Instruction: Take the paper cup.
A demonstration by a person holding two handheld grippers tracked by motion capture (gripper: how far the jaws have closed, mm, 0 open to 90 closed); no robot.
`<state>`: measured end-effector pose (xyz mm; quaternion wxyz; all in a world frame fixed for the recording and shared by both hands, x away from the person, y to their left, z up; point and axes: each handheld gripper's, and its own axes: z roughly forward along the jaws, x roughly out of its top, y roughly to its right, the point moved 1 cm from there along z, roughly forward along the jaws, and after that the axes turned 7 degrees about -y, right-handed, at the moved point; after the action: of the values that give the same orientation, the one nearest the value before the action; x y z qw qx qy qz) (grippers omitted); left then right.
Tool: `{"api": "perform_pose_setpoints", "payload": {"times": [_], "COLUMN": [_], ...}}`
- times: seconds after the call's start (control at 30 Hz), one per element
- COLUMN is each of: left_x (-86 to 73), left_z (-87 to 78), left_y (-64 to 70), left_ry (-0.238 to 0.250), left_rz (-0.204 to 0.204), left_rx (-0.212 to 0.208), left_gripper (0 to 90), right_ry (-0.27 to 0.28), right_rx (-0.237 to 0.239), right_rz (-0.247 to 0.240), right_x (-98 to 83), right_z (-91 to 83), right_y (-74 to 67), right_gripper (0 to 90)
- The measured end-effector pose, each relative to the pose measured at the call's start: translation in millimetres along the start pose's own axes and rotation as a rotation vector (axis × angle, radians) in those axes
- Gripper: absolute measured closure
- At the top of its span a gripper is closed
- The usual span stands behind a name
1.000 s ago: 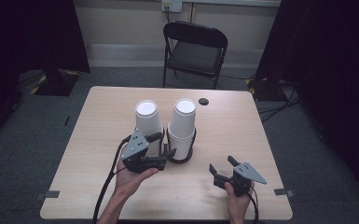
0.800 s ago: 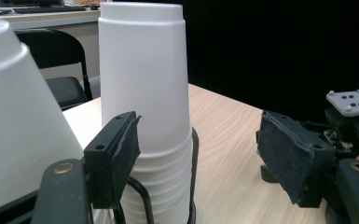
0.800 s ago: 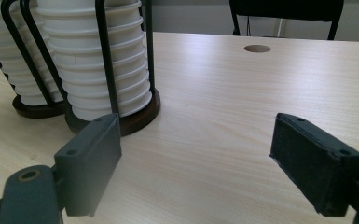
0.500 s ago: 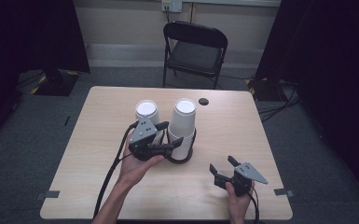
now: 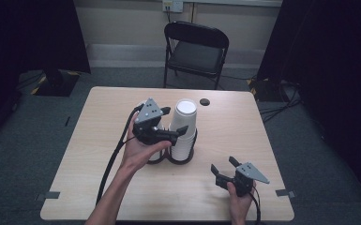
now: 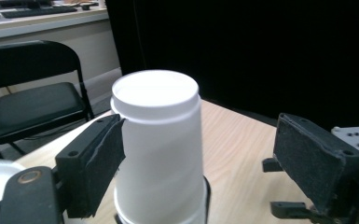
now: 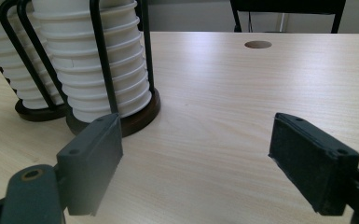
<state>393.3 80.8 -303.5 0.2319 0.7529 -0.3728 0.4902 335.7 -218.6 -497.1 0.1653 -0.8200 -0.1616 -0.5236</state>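
Cups (image 5: 184, 126), stacked upside down in a tall white column, stand in the right-hand ring of a black wire holder (image 5: 184, 157) near the middle of the table (image 5: 262, 140). The left gripper (image 5: 169, 134) is raised to the top of that column; its jaws have just been opening, and in the left gripper view the topmost cup (image 6: 157, 140) stands between them, the near pad (image 6: 98, 163) at or almost at the cup's wall and the far pad (image 6: 317, 168) well apart from it. So the jaws stand partly open and clamp nothing.

From these jaws the stack lies straight ahead, its long axis upright, so any lift would have to go straight up along the column. A second stack (image 7: 14, 70) sits just beside it, to the left, under the left hand (image 5: 140, 150).

The right gripper (image 5: 225, 172) rests low near the table's front right, jaws wide and empty, pointing toward the holder but well apart from it. The left hand is clearly the nearer one. Behind the table stands a black folding chair (image 5: 196, 51).
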Motion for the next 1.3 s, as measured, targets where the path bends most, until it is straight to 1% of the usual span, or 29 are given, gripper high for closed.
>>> {"api": "perform_pose_setpoints", "payload": {"times": [0.03,0.07,0.13,0.23,0.27,0.3,0.37,0.43,0.47,0.53,0.6,0.63,0.73,0.77,0.8,0.93,0.97,1.0,1.1,1.2,1.23,1.3], "left_x": [2.6,5.3,9.8,15.3,16.4,17.1,18.0,18.9,18.9,20.4,20.5,20.3,20.0,19.8,19.1,16.2,15.0,14.6,14.6,15.5,15.9,14.8], "left_z": [1.4,2.8,5.5,11.5,14.1,17.1,21.5,25.1,25.1,30.3,32.3,35.4,39.2,40.7,44.7,50.0,53.4,55.4,60.3,64.3,68.4,70.3], "left_y": [-0.8,-1.7,-3.3,-4.2,-5.5,-6.9,-10.6,-14.1,-14.1,-16.6,-17.1,-18.8,-19.0,-19.2,-19.0,-18.8,-17.6,-17.6,-15.7,-15.5,-17.0,-17.4], "left_ry": [-0.004,-0.006,-0.008,-0.029,-0.041,-0.048,-0.065,-0.064,-0.064,-0.087,-0.094,-0.098,-0.109,-0.12,-0.147,-0.15,-0.163,-0.167,-0.182,-0.191,-0.203,-0.212], "left_rz": [0.001,0.003,0.0,0.014,0.016,0.01,0.003,-0.011,-0.011,-0.012,-0.012,-0.023,-0.019,-0.012,0.005,-0.004,0.005,0.002,0.022,0.013,0.01,0.01], "left_rx": [0.0,0.01,-0.001,0.017,0.009,0.008,0.019,0.01,0.01,0.032,0.039,0.021,0.022,0.022,0.038,0.027,0.037,0.034,0.057,0.058,0.054,0.059], "left_gripper": [15.8,15.8,15.9,16.0,16.0,16.8,17.3,17.2,17.2,16.7,16.4,16.4,16.4,16.4,16.4,16.7,16.5,16.9,16.7,16.2,16.2,16.9], "right_ry": [-0.008,-0.008,-0.008,-0.008,-0.006,-0.006,-0.004,-0.004,-0.002,-0.003,0.0,0.001,0.004,0.003,0.003,0.014,0.016,0.017,0.017,0.025,0.026,0.027], "right_rx": [0.002,0.005,0.006,0.004,0.004,0.005,0.006,0.006,0.006,0.008,0.007,0.006,0.008,0.007,0.007,0.009,0.01,0.01,0.01,0.011,0.009,0.011], "right_rz": [0.004,0.005,0.005,0.003,0.002,0.003,0.003,0.002,0.0,0.002,0.001,0.001,0.005,0.005,0.005,0.013,0.012,0.011,0.013,0.019,0.021,0.017], "right_x": [0.2,0.2,0.2,0.1,0.1,0.1,0.0,0.0,0.0,0.0,0.0,-0.1,-0.1,-0.1,-0.1,-0.6,-0.6,-0.7,-0.8,-1.1,-1.1,-1.2], "right_z": [0.0,0.3,0.2,0.0,0.0,-0.1,-0.1,-0.3,-0.2,-0.2,-0.3,-0.4,-0.5,-0.6,-0.7,-1.5,-1.6,-1.7,-1.9,-2.8,-2.7,-2.8], "right_y": [0.0,0.4,0.4,-0.1,-0.1,0.0,0.1,0.0,0.1,0.1,0.3,0.4,0.4,0.4,0.4,0.8,0.9,1.0,1.1,2.0,2.0,1.7], "right_gripper": [16.8,16.8,16.8,16.8,16.8,16.8,16.8,16.8,16.8,16.8,16.8,16.8,16.8,16.8,16.8,16.8,16.8,16.8,16.8,16.8,16.8,16.8]}}
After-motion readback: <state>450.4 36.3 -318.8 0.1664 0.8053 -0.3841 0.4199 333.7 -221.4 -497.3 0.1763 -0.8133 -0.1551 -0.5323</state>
